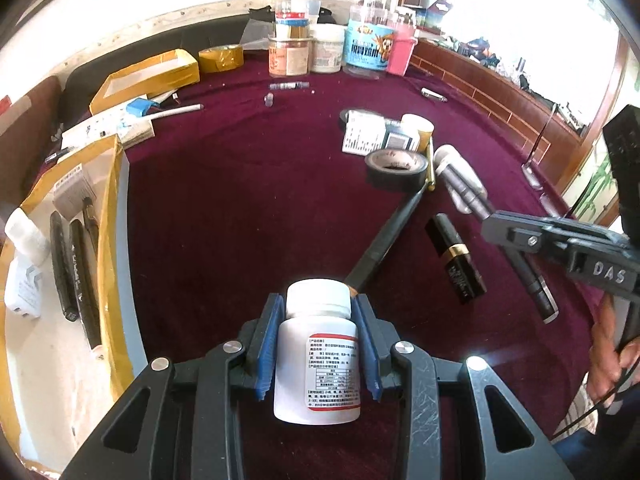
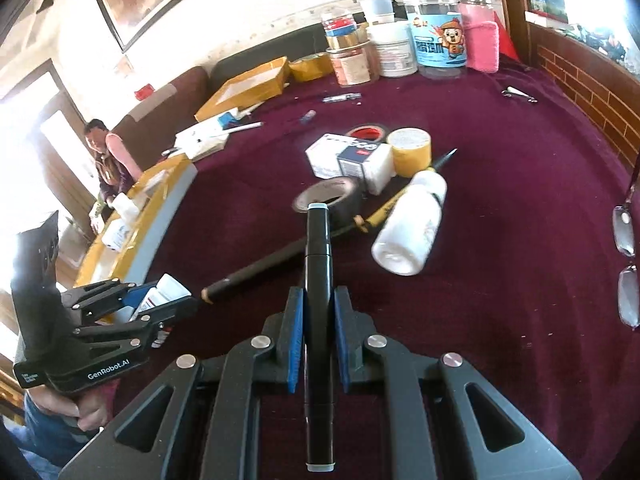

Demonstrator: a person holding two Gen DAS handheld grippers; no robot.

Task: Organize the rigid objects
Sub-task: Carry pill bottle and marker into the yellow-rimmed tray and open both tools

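Note:
My left gripper point(image 1: 318, 312) is shut on a white pill bottle point(image 1: 316, 356) with a red-edged label, held above the maroon table point(image 1: 248, 200). It also shows at the left of the right wrist view point(image 2: 160, 300). My right gripper point(image 2: 318, 312) is shut on a black marker pen point(image 2: 318, 280) that points forward. In the left wrist view the right gripper point(image 1: 496, 232) shows at the right with the marker point(image 1: 532, 276) hanging from it. A yellow-edged tray point(image 1: 114, 216) at the left holds black pens point(image 1: 76, 264) and a small white bottle point(image 1: 28, 236).
On the table lie a black tape roll point(image 1: 396, 168), a long black pen point(image 1: 384, 240), a black-and-gold tube point(image 1: 456, 258), a white bottle point(image 2: 412, 224), small boxes point(image 2: 352, 156) and a yellow tape roll point(image 2: 412, 148). Jars point(image 1: 368, 48) stand at the far edge. Glasses point(image 2: 626, 264) lie right.

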